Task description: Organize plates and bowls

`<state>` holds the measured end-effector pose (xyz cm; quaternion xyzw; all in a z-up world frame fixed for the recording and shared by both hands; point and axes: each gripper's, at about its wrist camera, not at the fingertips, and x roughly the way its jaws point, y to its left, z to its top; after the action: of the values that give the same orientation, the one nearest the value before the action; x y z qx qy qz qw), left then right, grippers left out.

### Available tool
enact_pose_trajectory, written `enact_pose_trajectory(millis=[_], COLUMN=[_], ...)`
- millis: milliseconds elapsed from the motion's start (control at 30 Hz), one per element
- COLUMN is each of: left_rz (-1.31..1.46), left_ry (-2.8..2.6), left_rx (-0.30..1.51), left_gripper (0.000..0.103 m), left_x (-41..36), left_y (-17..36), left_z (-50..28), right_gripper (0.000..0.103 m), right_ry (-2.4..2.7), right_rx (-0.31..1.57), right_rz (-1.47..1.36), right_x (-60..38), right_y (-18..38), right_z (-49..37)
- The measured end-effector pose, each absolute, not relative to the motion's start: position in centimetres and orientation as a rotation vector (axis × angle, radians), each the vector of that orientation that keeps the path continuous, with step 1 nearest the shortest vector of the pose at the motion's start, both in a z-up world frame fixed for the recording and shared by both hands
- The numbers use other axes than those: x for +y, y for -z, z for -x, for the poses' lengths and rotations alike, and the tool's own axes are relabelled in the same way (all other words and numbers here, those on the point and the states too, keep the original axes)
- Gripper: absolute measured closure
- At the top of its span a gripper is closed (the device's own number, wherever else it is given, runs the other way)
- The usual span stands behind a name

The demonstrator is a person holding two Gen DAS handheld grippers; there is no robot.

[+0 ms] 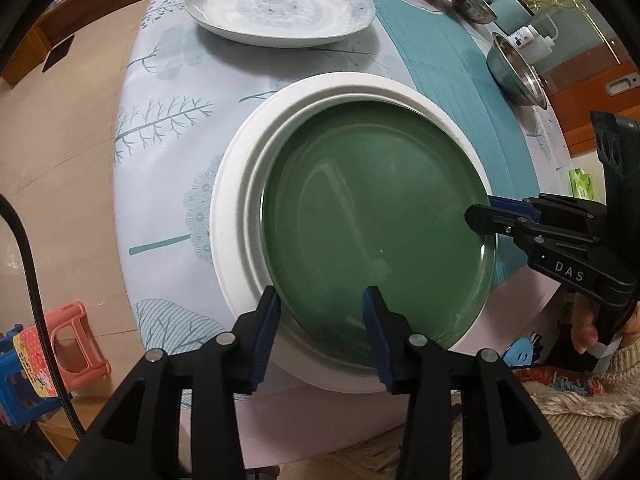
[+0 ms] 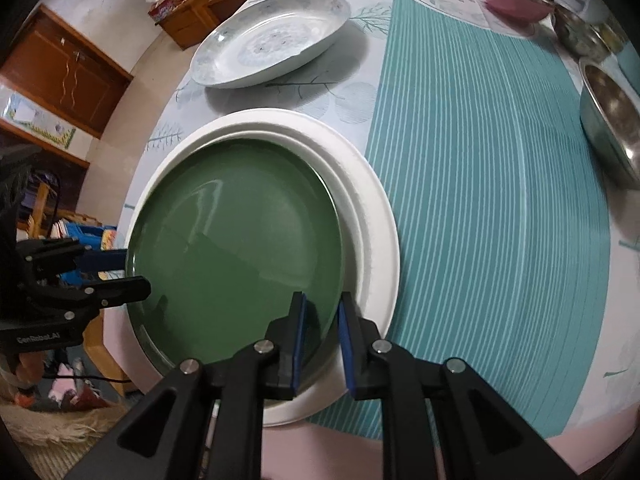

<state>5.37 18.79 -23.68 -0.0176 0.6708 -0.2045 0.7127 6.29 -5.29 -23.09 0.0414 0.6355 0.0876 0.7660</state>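
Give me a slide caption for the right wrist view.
Right tool straddles green plate's rim, nested in white plate.

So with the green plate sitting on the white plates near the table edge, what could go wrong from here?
1. The white plates overhang the table's near edge, so a nudge could tip the stack off.
2. The green plate sits off-centre on them and may slide.
3. The right gripper straddles the green plate's rim, while the left gripper is open around it; lifting on one side could tilt the plate.
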Motion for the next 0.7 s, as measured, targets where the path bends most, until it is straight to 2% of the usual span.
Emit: enact_pose_trajectory(millis=[133,300,367,700], left_rz=[0.047,0.022,0.007,-0.030], left_ry=[0.463,0.470,0.478,0.458], left_rx=[1.497,1.478,1.464,1.429], left_gripper=[0.055,0.035,0.035,0.034], left_x=[18.5,18.2,18.0,17.4], left_y=[23.6,22.8,22.3,21.0], left_z=[-5.5,-5.4,-5.3,-5.1], right_gripper=[0.084,0.081,0.075,0.074], right_ry=[-0.190,-0.182,-0.182,-0.182], right_rx=[1.386,1.379,1.366,1.341], right_rz=[-0.103,-0.077,-0.060,-0.047], right_x=[-5.3,-5.4,-5.3,-5.1], right_y=[23.1,22.7,22.3,21.5], right_z=[-6.5,-6.4,-6.3,-6.2])
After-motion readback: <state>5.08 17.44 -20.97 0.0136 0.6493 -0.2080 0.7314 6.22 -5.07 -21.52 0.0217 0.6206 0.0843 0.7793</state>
